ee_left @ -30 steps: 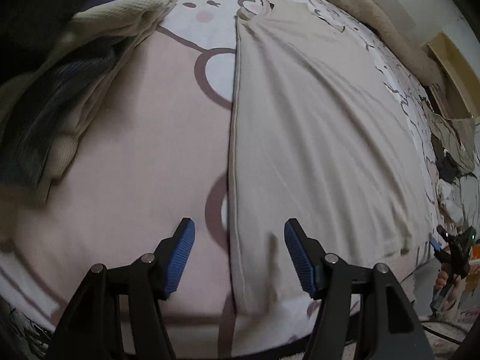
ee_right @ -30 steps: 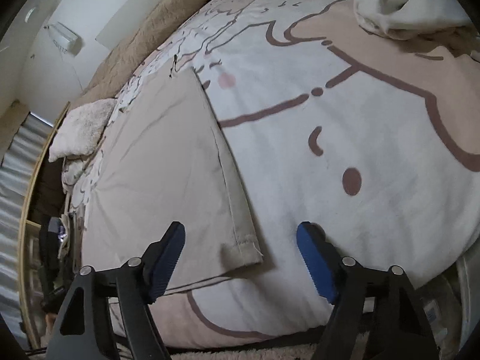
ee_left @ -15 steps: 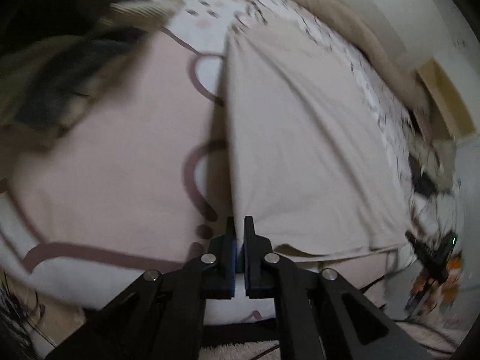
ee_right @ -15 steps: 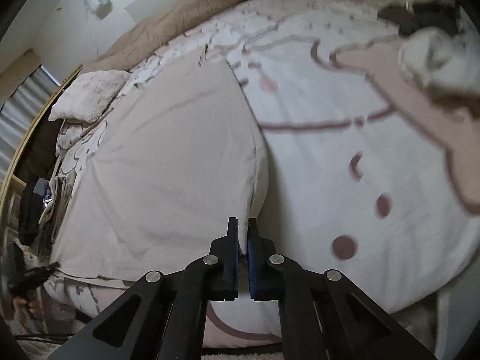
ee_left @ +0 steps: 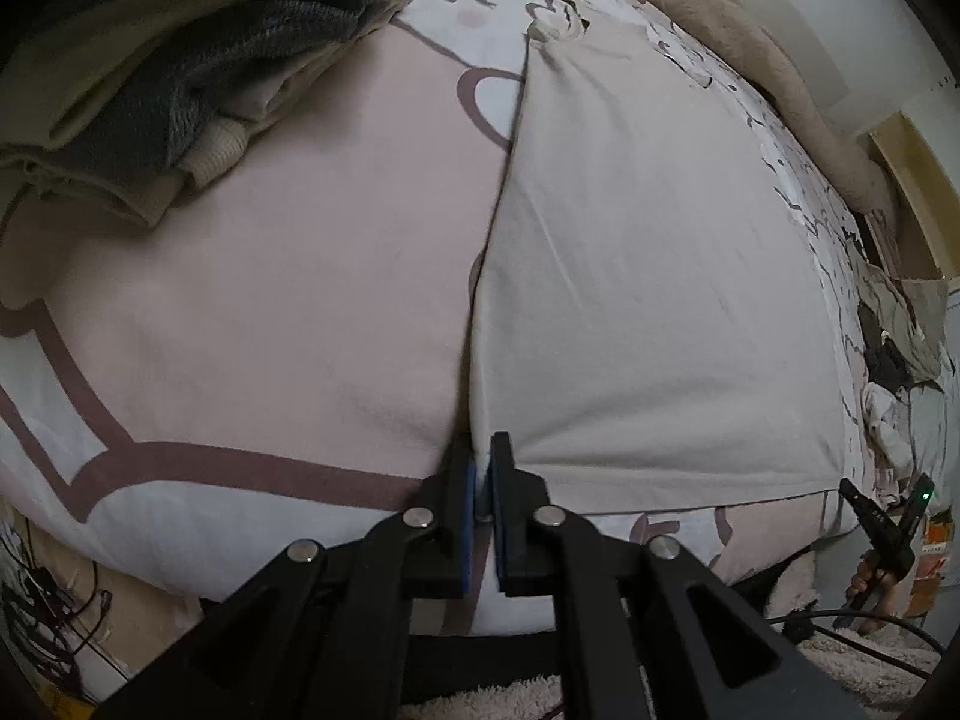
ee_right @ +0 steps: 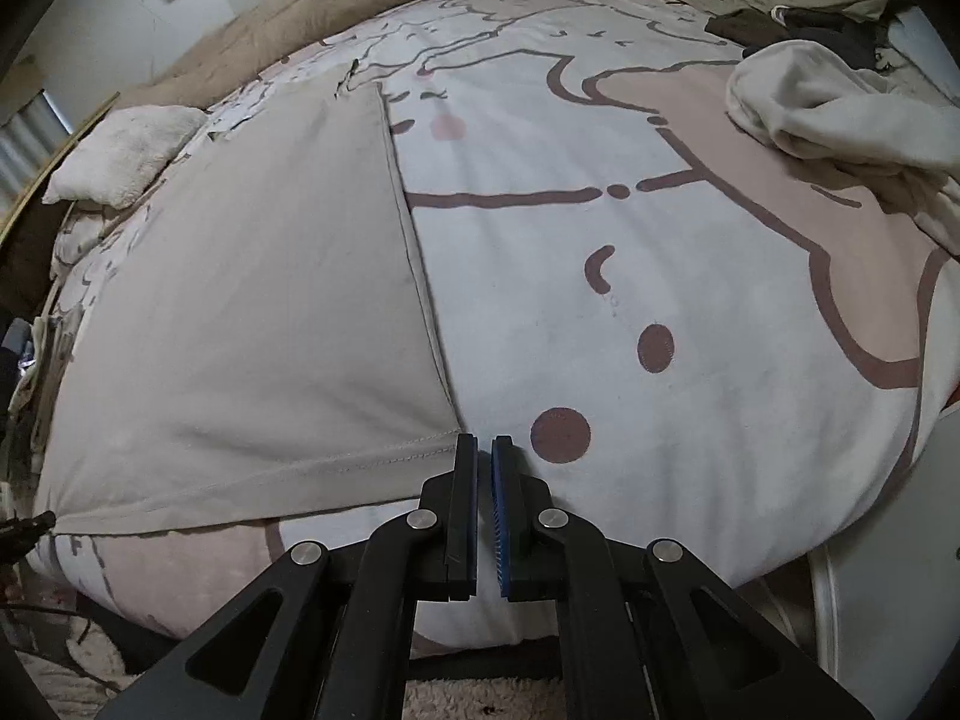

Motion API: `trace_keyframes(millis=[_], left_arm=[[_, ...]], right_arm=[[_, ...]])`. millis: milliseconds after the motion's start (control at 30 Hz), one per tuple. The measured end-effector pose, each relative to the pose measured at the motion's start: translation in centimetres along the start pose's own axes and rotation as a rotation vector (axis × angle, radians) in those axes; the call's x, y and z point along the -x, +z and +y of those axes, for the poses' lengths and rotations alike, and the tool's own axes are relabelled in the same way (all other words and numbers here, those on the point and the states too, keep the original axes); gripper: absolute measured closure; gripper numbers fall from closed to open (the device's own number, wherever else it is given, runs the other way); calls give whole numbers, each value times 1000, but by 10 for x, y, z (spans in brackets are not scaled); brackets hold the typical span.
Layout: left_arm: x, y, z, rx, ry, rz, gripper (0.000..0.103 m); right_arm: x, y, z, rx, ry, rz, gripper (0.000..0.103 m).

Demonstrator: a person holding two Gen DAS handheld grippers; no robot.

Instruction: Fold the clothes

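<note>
Left gripper [ee_left: 481, 468]: jaws closed to a sliver, pinching the near left corner of the beige cloth [ee_left: 648, 300]. Right gripper [ee_right: 485, 462]: jaws nearly shut at the cloth's near right corner [ee_right: 447, 429]; whether fabric sits between the pads is hard to tell, as the hem seems to end just left of them. Cloth: spread flat on the bed cover [ee_right: 690, 300], hem along the near edge. Cover: white and pink, brown cartoon outlines and dots. Left, farther back: pile of clothes [ee_left: 180, 78], cream and grey knit. Right, far: crumpled white garment [ee_right: 840, 114]. Far edge: tan blanket [ee_left: 750, 48]; small fluffy pillow [ee_right: 120, 150].
</note>
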State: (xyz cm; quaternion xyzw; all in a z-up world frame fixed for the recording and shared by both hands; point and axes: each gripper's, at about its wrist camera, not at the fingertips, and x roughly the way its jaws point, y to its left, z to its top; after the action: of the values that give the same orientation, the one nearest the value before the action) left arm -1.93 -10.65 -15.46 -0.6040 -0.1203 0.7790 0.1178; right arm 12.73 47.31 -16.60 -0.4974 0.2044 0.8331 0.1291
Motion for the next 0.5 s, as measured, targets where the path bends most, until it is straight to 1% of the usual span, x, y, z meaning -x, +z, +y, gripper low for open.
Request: trace_keyframes(millis=[33, 100, 133, 200, 233, 267, 333, 367, 400, 433, 467, 500], left_arm=[[2, -1, 0, -3, 6, 0, 95], [6, -2, 2, -3, 12, -1, 94], [10, -3, 2, -3, 28, -7, 91], [19, -6, 2, -7, 62, -24, 73], [27, -7, 0, -22, 86, -52, 56], [35, -7, -4, -47, 97, -89, 49], [52, -7, -24, -132, 94, -162, 49], [60, -6, -35, -179, 89, -196, 46], [68, -5, -46, -227, 83, -230, 42], [76, -4, -58, -274, 77, -264, 33], [82, -3, -67, -315, 72, -293, 28], [82, -2, -74, -340, 65, -305, 27]], right_arm=[[1, 0, 0, 9, -2, 2, 98], [4, -1, -6, -20, 37, 15, 97], [5, -2, -10, -55, 71, 26, 97], [6, -2, -21, -139, 153, 42, 97], [7, -3, -28, -190, 202, 39, 97], [7, -5, -34, -239, 239, 38, 97], [7, -6, -41, -315, 286, 35, 97], [7, -7, -44, -354, 309, 34, 97], [8, -5, -43, -357, 314, 25, 97], [10, -3, -41, -359, 319, 15, 97], [12, 0, -39, -361, 323, 6, 97], [13, 2, -37, -362, 328, -4, 97]])
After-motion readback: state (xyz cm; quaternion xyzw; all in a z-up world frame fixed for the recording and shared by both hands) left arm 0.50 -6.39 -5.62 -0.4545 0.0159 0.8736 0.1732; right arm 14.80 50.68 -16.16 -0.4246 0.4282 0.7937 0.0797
